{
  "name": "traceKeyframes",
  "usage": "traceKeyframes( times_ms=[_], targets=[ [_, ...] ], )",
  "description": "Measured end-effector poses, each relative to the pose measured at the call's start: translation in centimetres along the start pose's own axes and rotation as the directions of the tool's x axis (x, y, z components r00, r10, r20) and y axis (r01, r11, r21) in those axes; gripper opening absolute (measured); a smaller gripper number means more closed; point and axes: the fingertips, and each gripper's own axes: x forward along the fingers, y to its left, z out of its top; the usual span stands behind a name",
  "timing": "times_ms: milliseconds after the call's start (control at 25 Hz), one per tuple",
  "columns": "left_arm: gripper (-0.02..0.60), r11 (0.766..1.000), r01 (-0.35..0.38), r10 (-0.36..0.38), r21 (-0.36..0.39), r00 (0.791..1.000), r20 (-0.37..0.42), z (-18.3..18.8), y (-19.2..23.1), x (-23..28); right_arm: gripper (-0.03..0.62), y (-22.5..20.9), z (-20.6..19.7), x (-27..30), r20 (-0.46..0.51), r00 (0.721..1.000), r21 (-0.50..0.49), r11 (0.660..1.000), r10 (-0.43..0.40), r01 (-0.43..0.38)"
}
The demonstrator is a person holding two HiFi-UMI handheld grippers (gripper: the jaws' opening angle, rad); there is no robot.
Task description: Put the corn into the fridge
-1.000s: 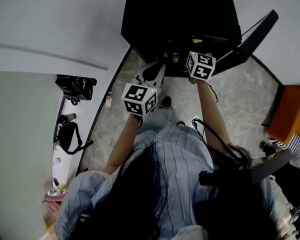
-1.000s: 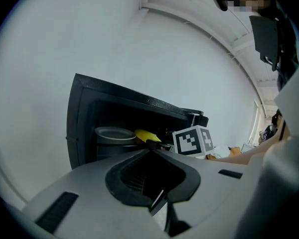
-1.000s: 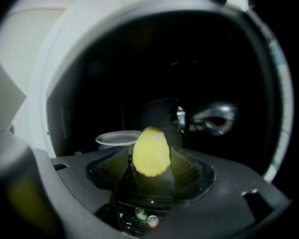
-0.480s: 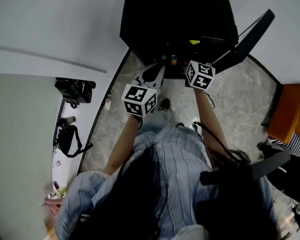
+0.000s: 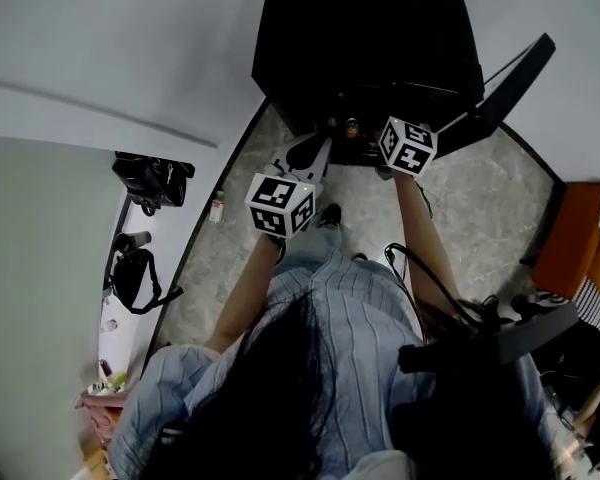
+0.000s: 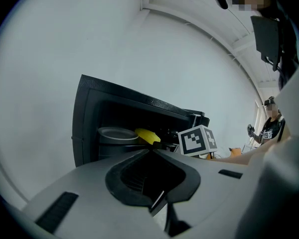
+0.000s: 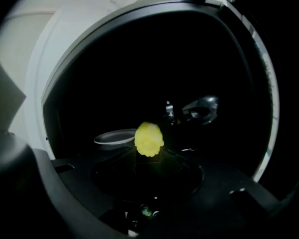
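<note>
A small black fridge stands on the floor with its door swung open to the right. The yellow corn is inside it beside a grey plate, right at the tips of my right gripper. That gripper's jaws are closing; in the dark I cannot see whether the pads touch the corn. From the left gripper view the corn lies just past the right gripper's marker cube. My left gripper hangs in front of the fridge, jaws together, nothing in them.
A can and a metal pot sit deeper in the fridge. Black bags lie along the left wall. An orange seat and a person's striped sleeve are at the right.
A yellow spot of corn showed in the fridge opening above the right cube earlier; the head view no longer shows it. Both arms have hardly moved.
</note>
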Motion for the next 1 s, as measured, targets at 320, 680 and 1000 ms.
traceKeyframes(
  times_ms=[320, 680, 1000],
  targets=[
    [0.028, 1.000, -0.025, 0.025, -0.007, 1.000, 0.005, 0.1, 1.0, -0.6, 0.155, -0.1, 0.5, 1.0, -0.009, 1.000, 0.004, 1.000, -0.008, 0.008],
    [0.028, 1.000, -0.024, 0.024, -0.008, 1.000, 0.009, 0.3, 0.6, -0.2, 0.155, 1.1, -0.1, -2.6, -0.024, 0.998, 0.108, 0.992, 0.061, -0.058],
    [0.028, 1.000, 0.001, -0.001, -0.006, 1.000, 0.017, 0.1, -1.3, 0.4, 0.155, 3.3, 0.5, -7.9, -0.036, 0.986, 0.072, 0.984, 0.163, -0.160]
  ],
)
